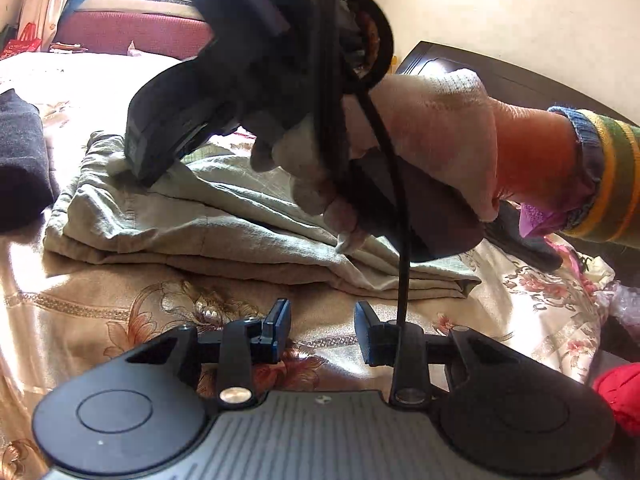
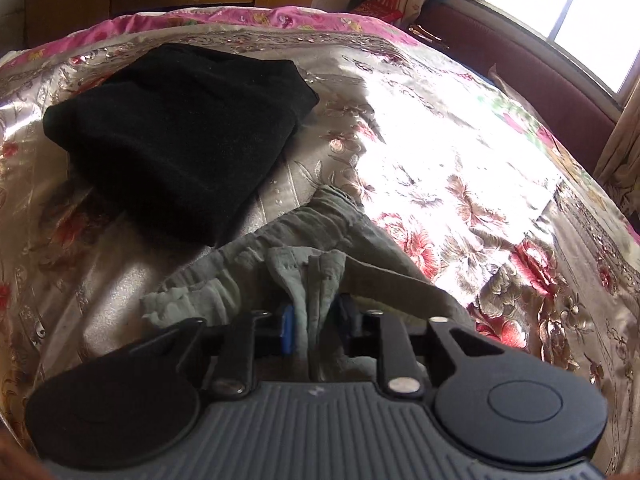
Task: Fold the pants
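My green pants (image 1: 192, 216) lie mostly folded; my right tongs (image 2: 316, 320) pinch their edge at six o'clock for one more fold, and my left tongs (image 1: 322, 326) wait spread, holding nothing.

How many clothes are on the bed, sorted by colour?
Green: 1, the folded green pants, pinched by the right gripper.
Black: 1, the folded black garment lying beside them.
Total: 2 on the bedspread.
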`<state>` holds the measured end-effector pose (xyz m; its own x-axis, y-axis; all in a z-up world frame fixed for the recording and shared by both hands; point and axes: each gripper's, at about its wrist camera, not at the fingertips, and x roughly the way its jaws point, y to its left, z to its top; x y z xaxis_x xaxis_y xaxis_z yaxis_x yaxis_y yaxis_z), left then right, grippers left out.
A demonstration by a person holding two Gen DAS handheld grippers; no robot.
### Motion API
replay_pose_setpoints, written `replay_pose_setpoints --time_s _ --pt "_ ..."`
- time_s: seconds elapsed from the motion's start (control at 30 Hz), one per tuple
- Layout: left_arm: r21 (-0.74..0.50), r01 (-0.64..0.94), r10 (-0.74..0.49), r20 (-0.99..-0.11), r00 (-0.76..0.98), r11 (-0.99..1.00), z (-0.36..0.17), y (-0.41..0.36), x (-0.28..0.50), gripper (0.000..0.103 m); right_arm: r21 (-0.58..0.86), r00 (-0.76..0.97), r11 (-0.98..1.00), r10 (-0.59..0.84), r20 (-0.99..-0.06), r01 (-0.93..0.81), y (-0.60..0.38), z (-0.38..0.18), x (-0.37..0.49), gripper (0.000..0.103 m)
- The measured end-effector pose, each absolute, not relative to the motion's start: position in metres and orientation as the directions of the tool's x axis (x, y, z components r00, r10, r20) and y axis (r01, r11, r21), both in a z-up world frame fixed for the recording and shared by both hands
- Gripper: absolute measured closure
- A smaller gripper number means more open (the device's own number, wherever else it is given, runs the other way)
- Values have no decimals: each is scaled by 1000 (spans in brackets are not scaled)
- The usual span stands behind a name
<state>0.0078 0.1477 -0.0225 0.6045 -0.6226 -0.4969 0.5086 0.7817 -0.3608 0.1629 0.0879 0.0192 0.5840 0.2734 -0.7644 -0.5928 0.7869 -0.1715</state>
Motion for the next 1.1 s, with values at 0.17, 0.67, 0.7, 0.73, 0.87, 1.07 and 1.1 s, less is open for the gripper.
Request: replay_pose_setpoints --time_s 0.17,0.67,0.7,0.73,0.87,1.07,1.1 --pt "-342 522 -622 -495 606 781 -21 144 10 53 -184 756 874 263 -600 -451 39 88 171 100" --pt "-317 506 -592 -530 607 802 -16 138 3 51 -271 574 598 400 -714 -754 93 0 100 85" --pt "-311 505 -587 -537 605 805 -15 138 2 51 -259 569 605 399 -719 -753 92 1 102 82" --pt "-308 502 -583 -543 605 808 -13 140 1 51 -243 565 611 413 -714 -753 88 6 102 79" --pt "-296 472 -551 -562 617 830 -4 150 -6 51 -152 555 650 476 -682 -745 49 34 98 58" --pt "-179 478 -490 -551 675 860 24 150 0 51 -76 663 830 383 -643 -552 -32 46 109 56" --pt "-160 482 -486 -537 690 862 30 148 5 51 -88 685 862 331 -649 -500 -45 41 113 56"
